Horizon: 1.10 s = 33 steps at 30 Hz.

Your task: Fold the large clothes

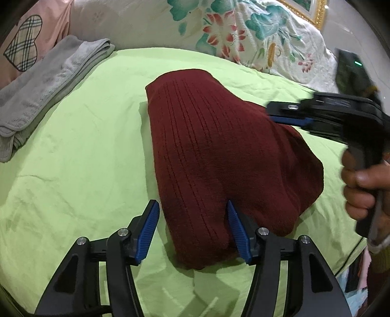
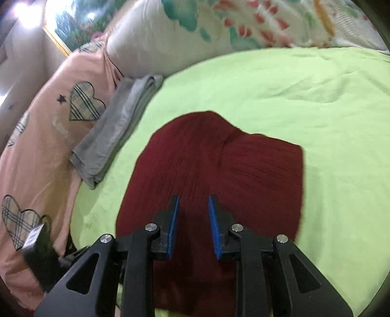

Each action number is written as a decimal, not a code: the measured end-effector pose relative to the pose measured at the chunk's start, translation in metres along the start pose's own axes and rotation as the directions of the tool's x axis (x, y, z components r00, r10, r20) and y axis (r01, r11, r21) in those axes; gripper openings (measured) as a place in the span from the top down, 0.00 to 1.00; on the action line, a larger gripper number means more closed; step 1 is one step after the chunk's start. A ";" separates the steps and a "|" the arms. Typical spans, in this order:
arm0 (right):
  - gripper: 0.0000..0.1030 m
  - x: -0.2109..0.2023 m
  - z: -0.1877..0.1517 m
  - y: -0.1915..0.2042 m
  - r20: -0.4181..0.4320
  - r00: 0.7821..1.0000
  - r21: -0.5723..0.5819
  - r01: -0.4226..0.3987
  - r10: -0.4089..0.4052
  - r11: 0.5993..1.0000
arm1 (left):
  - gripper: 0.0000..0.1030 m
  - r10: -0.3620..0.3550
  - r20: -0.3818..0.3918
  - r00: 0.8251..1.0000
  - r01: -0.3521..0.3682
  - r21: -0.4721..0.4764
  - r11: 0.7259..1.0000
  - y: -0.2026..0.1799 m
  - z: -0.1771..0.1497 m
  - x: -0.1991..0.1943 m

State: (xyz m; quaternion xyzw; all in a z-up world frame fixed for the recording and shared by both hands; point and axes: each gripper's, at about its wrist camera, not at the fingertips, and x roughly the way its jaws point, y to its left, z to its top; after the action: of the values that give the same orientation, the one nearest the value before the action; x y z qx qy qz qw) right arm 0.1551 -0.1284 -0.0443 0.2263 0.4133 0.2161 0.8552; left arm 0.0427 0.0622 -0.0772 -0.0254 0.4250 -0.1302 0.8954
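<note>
Maroon sweater (image 1: 219, 156) lies folded on the green sheet (image 1: 73, 170), grey towel (image 1: 43, 92) well apart. My left claw (image 1: 192, 231) stands apart, straddling its near edge. My right claw (image 2: 192, 226) hovers above, slightly parted, empty.

Looking like a home bedroom: bed (image 1: 73, 170) wearing a lime-green sheet, floral quilt (image 1: 243, 31) and heart-patched pink pillow (image 2: 48, 136) lying behind, gilt-framed picture (image 1: 309, 9) hanging above.

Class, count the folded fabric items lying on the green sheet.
2: a dark red sweater in the middle, and a grey towel at the sheet's edge beside the pink pillow. Others may lie outside view.
</note>
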 end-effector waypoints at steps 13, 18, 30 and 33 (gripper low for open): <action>0.76 0.067 0.020 0.024 -0.099 0.995 -0.042 -0.032 0.027 0.999 | 0.34 0.019 -0.014 1.000 -0.020 -0.068 0.997 0.009 0.003 -0.005; 0.75 0.017 0.015 0.001 0.002 0.996 0.029 -0.092 0.092 0.995 | 0.38 -0.002 0.027 1.000 0.005 -0.097 0.995 0.017 0.015 -0.026; 0.75 -0.035 -0.008 -0.051 0.111 0.992 0.148 -0.074 0.058 0.986 | 0.68 -0.030 0.120 0.992 0.029 0.011 1.000 -0.017 0.068 -0.024; 0.75 -0.028 -0.011 -0.042 0.078 0.994 0.107 -0.087 0.079 0.990 | 0.68 -0.063 0.083 0.995 0.058 0.061 0.996 -0.027 0.066 -0.010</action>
State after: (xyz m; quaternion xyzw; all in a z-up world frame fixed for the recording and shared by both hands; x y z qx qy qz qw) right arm 0.1383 -0.1752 -0.0572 0.2978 0.3830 0.2200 0.8463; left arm 0.0820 0.0340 -0.0233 -0.0178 0.3816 -0.1684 0.9087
